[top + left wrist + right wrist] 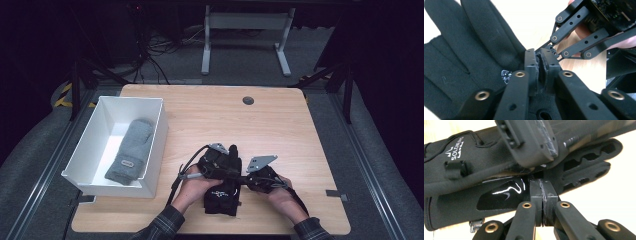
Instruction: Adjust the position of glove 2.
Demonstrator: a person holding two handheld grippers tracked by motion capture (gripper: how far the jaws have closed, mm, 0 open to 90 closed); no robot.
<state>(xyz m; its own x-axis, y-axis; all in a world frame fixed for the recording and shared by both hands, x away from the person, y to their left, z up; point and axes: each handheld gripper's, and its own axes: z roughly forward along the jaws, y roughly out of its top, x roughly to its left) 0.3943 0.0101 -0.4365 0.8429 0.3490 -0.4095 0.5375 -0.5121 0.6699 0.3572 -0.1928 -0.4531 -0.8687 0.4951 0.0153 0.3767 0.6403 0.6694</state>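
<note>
A black glove (223,192) lay on the wooden bench (280,130), near the front edge and a little right of centre, with its fingers pointing away from the person. Both hands worked over it. The left gripper (231,169) sat over the glove's far end, and in the left gripper view (541,65) its fingers (530,63) stood closed to a narrow slit, pinching a fold of the black fabric beside a small white logo. The right gripper (244,178) came in from the right, just beside the left one, nearly touching it. In the right gripper view (541,188) its fingers (535,192) were pressed together on the glove's edge, next to a glossy black patch; white lettering showed on the cuff.

Well to the left stood a white bin (159,131), open at the top, with a grey mitten (131,151) lying lengthwise inside it. A small dark round grommet (248,100) sat in the bench's far side. The person's plaid sleeves (161,226) came in from the near edge.
</note>
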